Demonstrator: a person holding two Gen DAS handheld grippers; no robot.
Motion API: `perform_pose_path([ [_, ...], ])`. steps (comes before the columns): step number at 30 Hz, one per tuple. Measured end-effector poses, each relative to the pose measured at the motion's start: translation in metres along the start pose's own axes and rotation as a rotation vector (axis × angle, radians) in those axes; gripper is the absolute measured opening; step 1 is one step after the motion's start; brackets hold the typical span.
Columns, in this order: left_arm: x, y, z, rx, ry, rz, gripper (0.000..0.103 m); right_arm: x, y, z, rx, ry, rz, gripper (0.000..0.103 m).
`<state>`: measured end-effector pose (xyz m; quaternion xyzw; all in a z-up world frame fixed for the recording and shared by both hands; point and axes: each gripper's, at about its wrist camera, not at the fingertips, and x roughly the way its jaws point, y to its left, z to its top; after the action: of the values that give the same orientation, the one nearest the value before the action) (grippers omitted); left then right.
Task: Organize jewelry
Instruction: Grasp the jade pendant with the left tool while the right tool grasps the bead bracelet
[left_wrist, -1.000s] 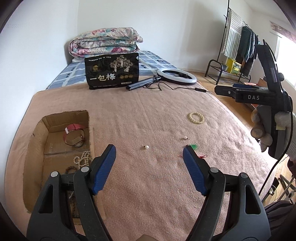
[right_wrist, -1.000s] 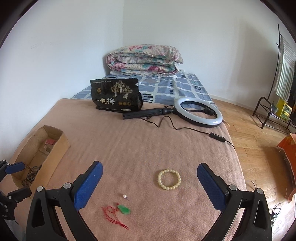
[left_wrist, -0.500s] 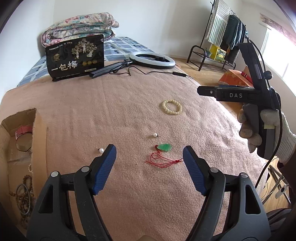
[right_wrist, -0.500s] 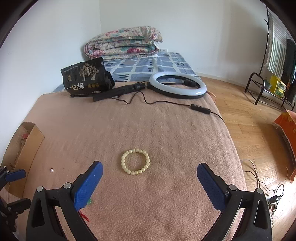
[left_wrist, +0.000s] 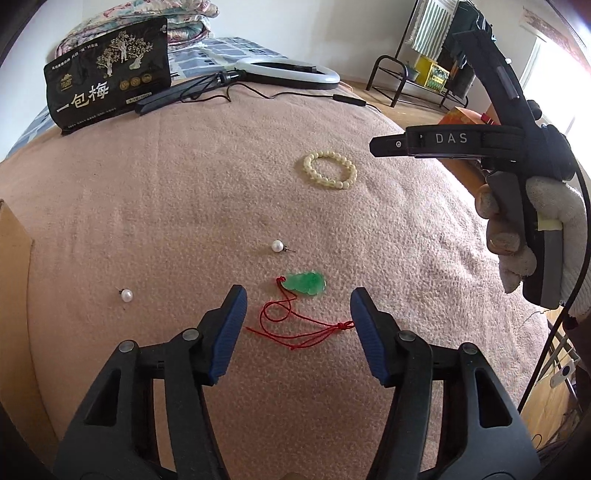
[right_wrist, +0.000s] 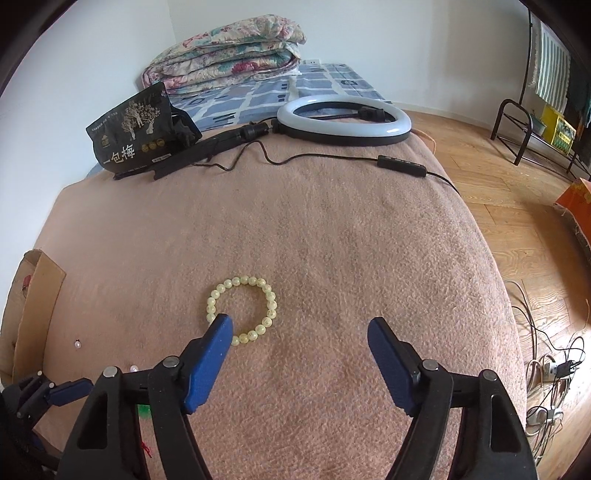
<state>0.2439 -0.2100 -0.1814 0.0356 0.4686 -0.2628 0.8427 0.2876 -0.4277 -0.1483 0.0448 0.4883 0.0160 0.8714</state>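
Pendant (left_wrist: 306, 283) lies just ahead between the spread, narrowing left claw (left_wrist: 298, 301); bracelet (right_wrist: 242, 310) sits left of the right claw's (right_wrist: 300, 328) narrowing gap.

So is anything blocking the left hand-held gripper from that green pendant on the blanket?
Nothing visible does. The green pendant lies in the open just ahead of the left hand-held gripper, whose jaws have just been closing; only its own red cord lies between them.

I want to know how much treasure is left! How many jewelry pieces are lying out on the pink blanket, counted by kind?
Bead bracelet: 1
Green pendant on a red cord: 1
Pearl earrings, one nearer the pendant and one farther left: 2
Total: 4 pieces on the blanket. Anything inside the cardboard box is not counted; its inside is hidden here.
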Motion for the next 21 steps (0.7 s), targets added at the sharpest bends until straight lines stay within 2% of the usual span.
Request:
perform_pose_path([
  [3,0.007,-0.003,0.000,0.005,0.007,0.018,0.059,0.007,0.000,0.001,0.007,0.015,0.014,0.068],
  [7,0.016,-0.004,0.001,0.015,0.012,0.035,0.048,0.015,0.003,0.001,0.009,0.033,0.032,0.059],
  [11,0.022,-0.006,0.002,0.029,0.009,0.043,0.047,0.021,0.005,0.003,0.013,0.043,0.054,0.055],
  [13,0.024,-0.007,0.002,0.042,0.008,0.053,0.039,0.024,0.006,0.005,0.018,0.050,0.064,0.051],
  [21,0.030,-0.016,0.000,0.102,0.000,0.079,0.030,0.036,0.011,0.009,0.031,0.074,0.091,0.044],
])
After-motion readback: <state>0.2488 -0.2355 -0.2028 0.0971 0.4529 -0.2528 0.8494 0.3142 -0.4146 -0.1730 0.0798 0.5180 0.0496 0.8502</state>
